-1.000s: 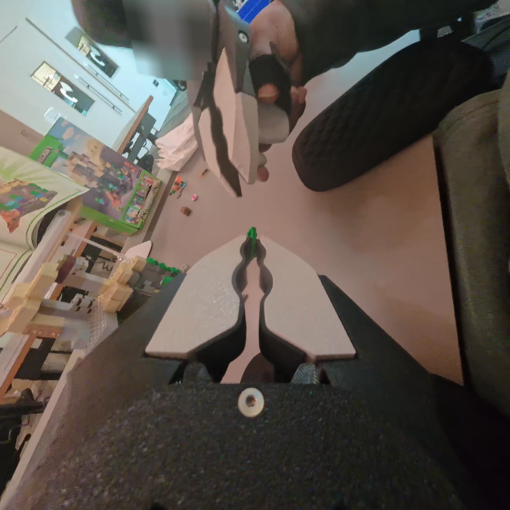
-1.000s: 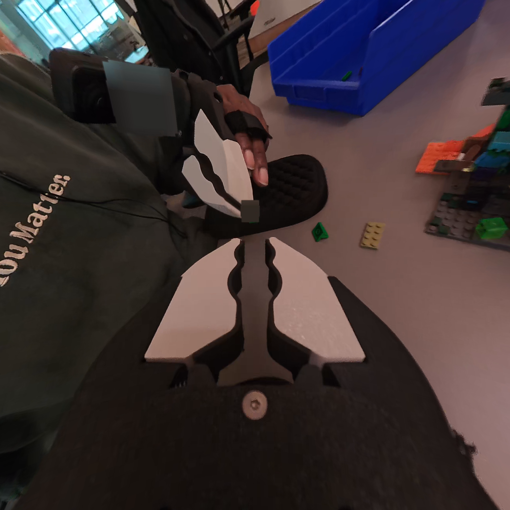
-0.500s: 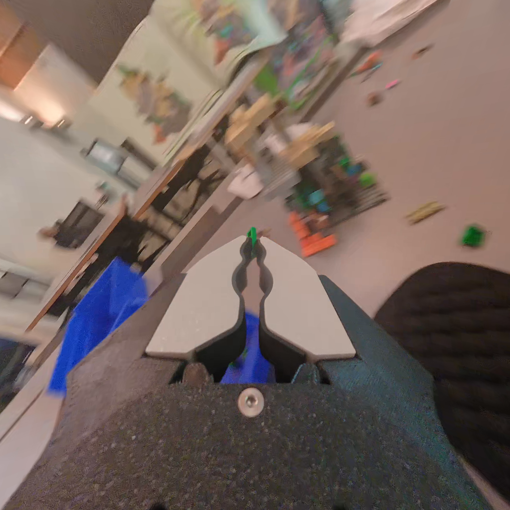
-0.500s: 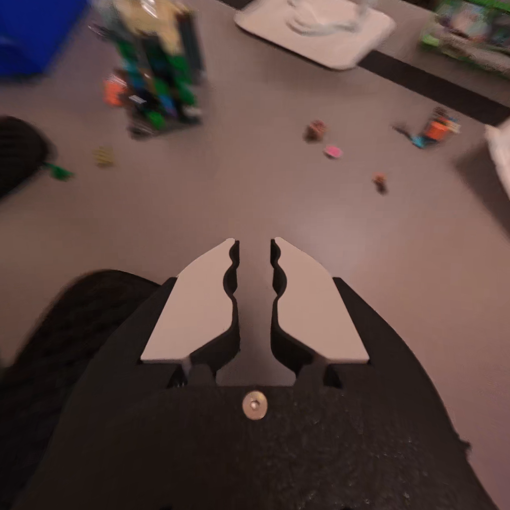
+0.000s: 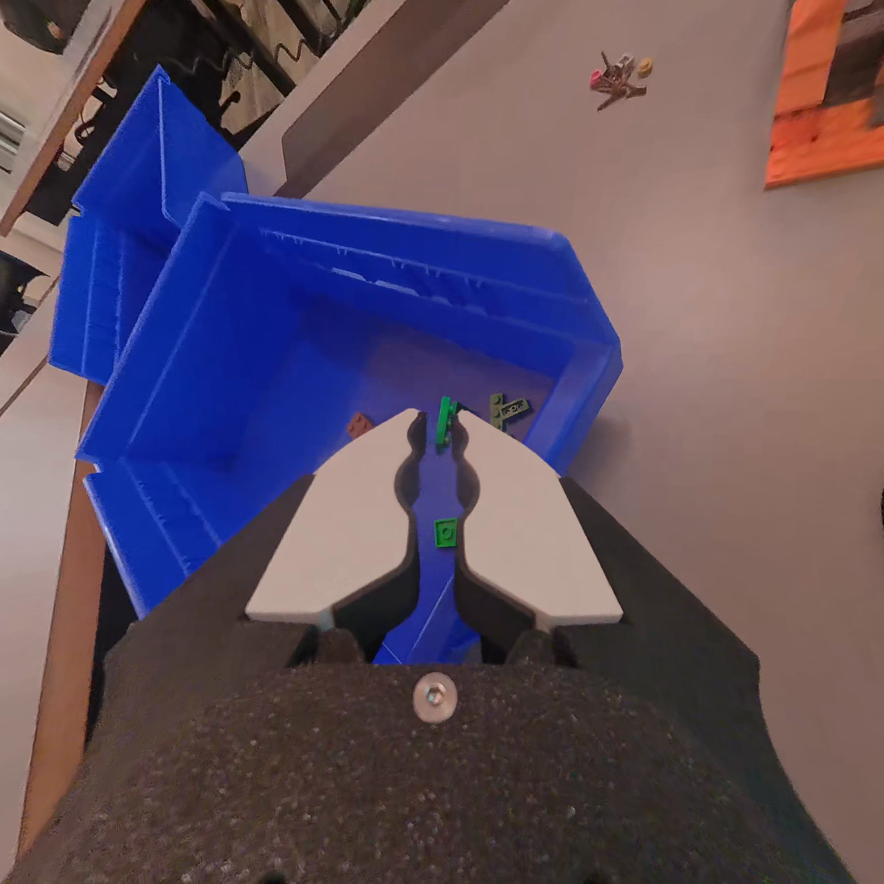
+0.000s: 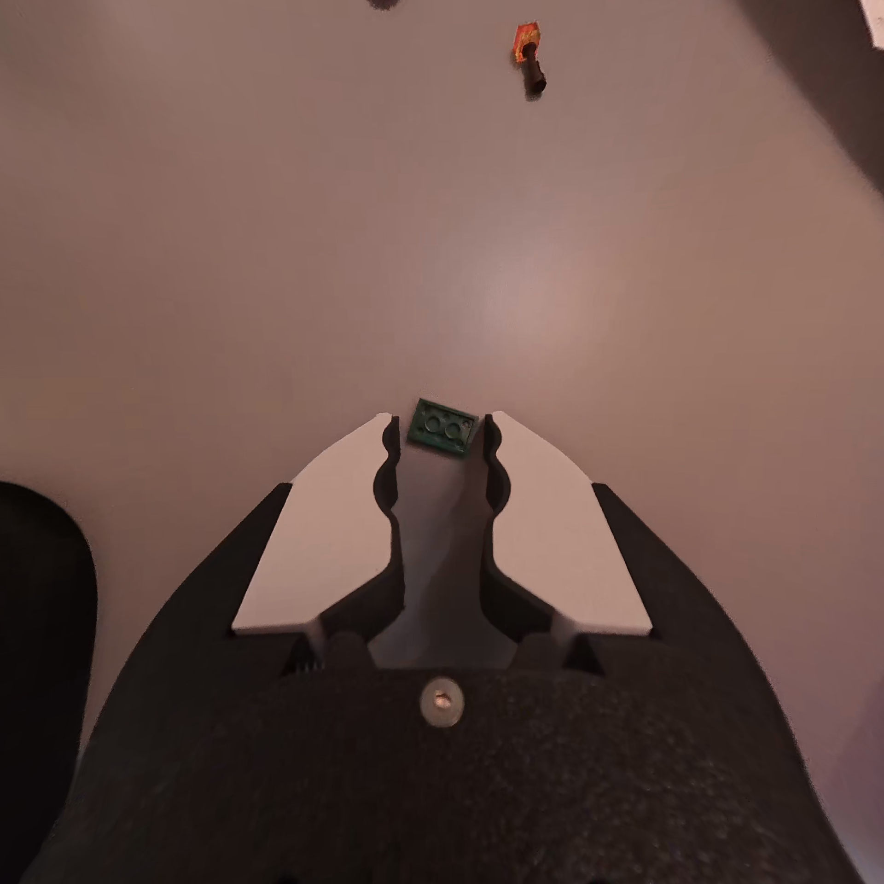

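Observation:
My left gripper (image 5: 440, 416) hangs over a blue bin (image 5: 215, 382) with its jaws slightly parted. A thin bright green plate (image 5: 445, 421) stands edge-on between the tips, against the right finger, with a gap on its left side. On the bin floor lie a small green square plate (image 5: 445, 533), olive-grey plates (image 5: 509, 411) and a brown piece (image 5: 359, 425). My right gripper (image 6: 439, 418) is open, low over the grey table, its tips on either side of a dark green plate (image 6: 442, 433) lying underside up.
A second blue bin (image 5: 119, 239) stands behind the first. A cluster of small pieces (image 5: 617, 81) and an orange block (image 5: 823, 95) lie on the table beyond. In the right wrist view a small orange and brown piece (image 6: 528, 57) lies ahead and a black pad (image 6: 38, 598) sits at left. There is about 60 cm between the tips of the two grippers. The orange block (image 5: 823, 95) lies some 20 cm from my left tips, 40 cm from my right tips.
The left gripper swung from the person over to the blue bin and its jaws parted around the green plate. The right gripper swung down to the table, opened wider and straddles the dark green plate.

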`<state>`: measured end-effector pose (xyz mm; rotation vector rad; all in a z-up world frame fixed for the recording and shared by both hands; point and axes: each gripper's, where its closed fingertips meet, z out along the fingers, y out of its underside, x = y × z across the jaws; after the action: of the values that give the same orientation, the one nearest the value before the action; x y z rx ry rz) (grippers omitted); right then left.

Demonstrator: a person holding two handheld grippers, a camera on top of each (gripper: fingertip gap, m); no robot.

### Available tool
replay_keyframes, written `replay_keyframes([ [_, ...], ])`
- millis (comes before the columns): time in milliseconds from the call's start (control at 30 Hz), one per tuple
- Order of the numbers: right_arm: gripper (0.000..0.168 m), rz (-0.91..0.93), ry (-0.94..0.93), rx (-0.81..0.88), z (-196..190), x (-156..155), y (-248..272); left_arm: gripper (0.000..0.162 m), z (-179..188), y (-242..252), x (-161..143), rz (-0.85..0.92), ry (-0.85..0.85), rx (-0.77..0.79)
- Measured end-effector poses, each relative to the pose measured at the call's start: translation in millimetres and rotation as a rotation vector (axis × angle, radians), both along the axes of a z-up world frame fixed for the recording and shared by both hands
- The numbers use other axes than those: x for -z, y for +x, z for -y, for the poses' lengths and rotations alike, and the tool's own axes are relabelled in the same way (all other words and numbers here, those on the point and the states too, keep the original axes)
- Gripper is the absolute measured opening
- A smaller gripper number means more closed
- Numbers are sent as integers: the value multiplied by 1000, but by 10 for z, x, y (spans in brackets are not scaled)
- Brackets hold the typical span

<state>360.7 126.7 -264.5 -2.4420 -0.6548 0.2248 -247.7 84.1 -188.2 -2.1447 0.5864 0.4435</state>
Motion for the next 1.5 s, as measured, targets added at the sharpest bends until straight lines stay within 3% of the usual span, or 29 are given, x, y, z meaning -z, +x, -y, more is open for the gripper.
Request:
replay_keyframes([
  [200, 25, 7, -26, -17, -34, 3, -32, 22, 10, 11, 13, 50, 14, 8],
  [367, 24, -33, -10, -57, 16, -17, -169, 19, 60, 104, -286, 61, 148, 46],
  [500, 24, -136, 50, -157, 107, -197, -572, 11, 191, 523, -663, 94, 298, 224],
  [633, 24, -281, 103, -337, 278, -511, -1195, 8, 402, 1270, -808, 172, 332, 504],
  [800, 24, -492, 111, -611, 619, -919, -2009, 9, 640, 2216, -679, 261, 299, 833],
  [1000, 24, -702, -9, -904, 1077, -1139, -2621, 24, 797, 2973, -304, 144, 246, 1123],
  [1267, 24, -810, -195, -1057, 1374, -947, -2771, 27, 942, 3322, -124, 93, 218, 1310],
  [1500, 24, -848, -240, -1100, 1454, -935, -2779, 22, 972, 3409, -97, 126, 205, 1362],
])
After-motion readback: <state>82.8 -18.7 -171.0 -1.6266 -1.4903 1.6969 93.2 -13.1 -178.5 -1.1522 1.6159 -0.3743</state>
